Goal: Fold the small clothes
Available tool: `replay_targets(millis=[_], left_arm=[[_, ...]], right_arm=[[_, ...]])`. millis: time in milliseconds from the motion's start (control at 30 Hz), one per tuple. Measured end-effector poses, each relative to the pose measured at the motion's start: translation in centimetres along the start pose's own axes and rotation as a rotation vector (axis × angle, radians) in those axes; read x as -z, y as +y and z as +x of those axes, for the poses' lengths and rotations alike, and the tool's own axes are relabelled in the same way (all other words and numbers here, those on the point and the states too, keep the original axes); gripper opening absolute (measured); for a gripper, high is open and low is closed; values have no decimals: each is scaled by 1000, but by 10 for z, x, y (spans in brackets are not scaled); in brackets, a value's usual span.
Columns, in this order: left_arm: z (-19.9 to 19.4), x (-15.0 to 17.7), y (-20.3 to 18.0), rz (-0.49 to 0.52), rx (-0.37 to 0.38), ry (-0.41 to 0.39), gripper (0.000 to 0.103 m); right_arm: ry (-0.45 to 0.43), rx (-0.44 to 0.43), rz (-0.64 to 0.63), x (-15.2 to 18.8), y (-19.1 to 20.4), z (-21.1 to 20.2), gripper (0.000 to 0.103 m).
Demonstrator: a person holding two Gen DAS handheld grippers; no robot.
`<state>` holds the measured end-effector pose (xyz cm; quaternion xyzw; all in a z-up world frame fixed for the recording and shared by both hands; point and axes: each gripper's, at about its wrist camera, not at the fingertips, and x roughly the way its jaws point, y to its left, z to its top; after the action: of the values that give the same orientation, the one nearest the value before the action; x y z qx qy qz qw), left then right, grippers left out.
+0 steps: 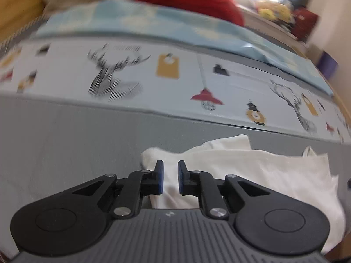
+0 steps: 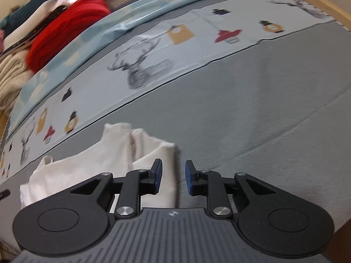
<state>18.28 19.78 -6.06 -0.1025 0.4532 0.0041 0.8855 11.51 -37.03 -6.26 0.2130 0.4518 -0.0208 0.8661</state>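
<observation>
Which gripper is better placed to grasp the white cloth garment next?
Left, probably. The left gripper is open directly over the white cloth garment. The right gripper only straddles the garment's edge, mostly over the grey sheet.

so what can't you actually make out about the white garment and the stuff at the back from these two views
- White garment: near edge hidden under the left gripper body, left wrist view; type unclear.
- Same garment: near part hidden behind the right gripper, right wrist view.
- Clothes pile: motion-blurred, cut off by the frame edge; count unclear.
</observation>
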Motion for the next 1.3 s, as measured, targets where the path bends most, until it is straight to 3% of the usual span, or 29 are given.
replay_targets(millis=[267,467,533,567,600,700,767,933,1000,1100,1167,1233,1300], left_arm=[[19,0,42,-263,14,147,25],[37,-3,42,-268,17,181,26],[43,-4,39,-255,12,188,26],[45,-5,38,-250,11,187,25],[46,-7,36,-241,13,183,24],[42,-12,26,-175,-2,139,6],[36,-17,18,-118,-27,75,5],[6,-26,-10,20,2,-166,5],[8,-26,-20,53,-17,-174,5],[19,-26,-21,35,-38,-111,11],[24,-26,-17,18,-56,-65,17],[26,-23,-10,7,-36,-20,17],[28,-19,-3,-3,15,43,17]], right_arm=[[53,-49,-96,7,47,34,32],[94,22,-137,6,67,62,32],[88,16,-164,7,71,64,24],[85,17,-186,8,73,64,3],[79,15,-206,8,75,63,3],[18,4,-231,7,76,53,2],[-52,-7,-196,1,70,39,2],[-256,34,-159,-10,62,12,2],[-312,86,-185,-11,66,10,2],[-259,158,-203,-10,67,26,2],[-131,171,-194,-9,65,47,3],[-61,227,-179,-9,61,58,9],[-60,202,-153,-8,57,55,15]])
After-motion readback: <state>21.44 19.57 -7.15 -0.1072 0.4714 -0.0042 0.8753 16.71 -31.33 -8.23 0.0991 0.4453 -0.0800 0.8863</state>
